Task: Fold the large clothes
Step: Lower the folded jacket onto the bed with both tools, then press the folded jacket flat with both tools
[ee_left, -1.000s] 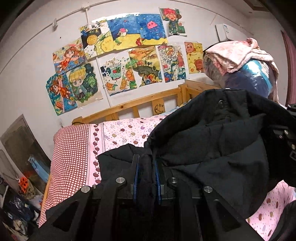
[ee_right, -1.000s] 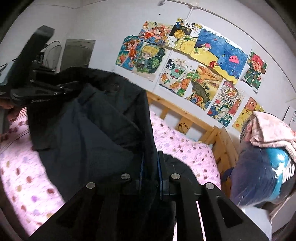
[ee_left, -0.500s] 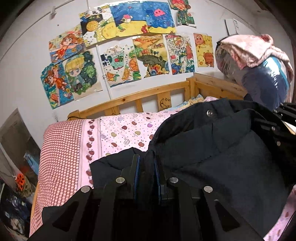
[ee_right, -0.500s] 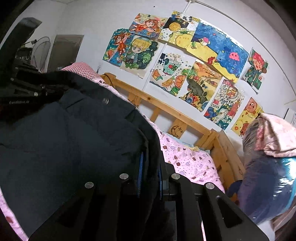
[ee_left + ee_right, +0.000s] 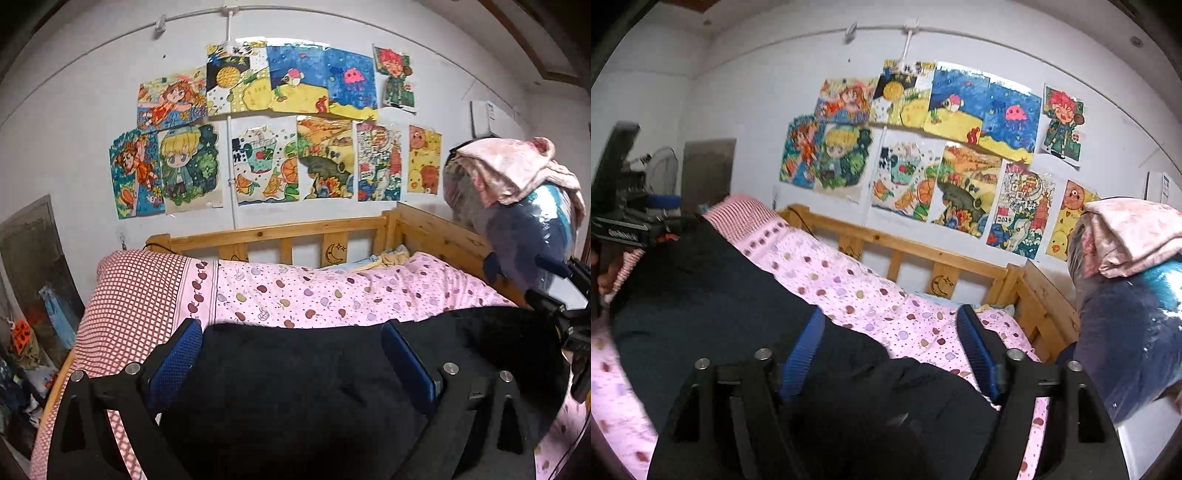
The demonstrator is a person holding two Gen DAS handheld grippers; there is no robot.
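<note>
Both claws stood spread wide, pinching nothing. The left claw (image 5: 291, 354) hung over the dark jacket (image 5: 314, 391), which lay flat on the pink apple-print bedspread (image 5: 332, 291) of the wooden bed (image 5: 295, 236), the cloth spanning between its blue pads (image 5: 177, 354) without being gripped. The right claw (image 5: 892, 345) sat low above the same jacket (image 5: 701, 295) (its far edge ran toward the checked pillow (image 5: 738, 214)); the other tool showed at the left edge of that view. Bright drawings (image 5: 280, 140) covered the wall behind the headboard. A plastic-wrapped blue bundle (image 5: 1137, 332) topped with pink folded cloth (image 5: 1130, 236) stood at the bed's right end.
</note>
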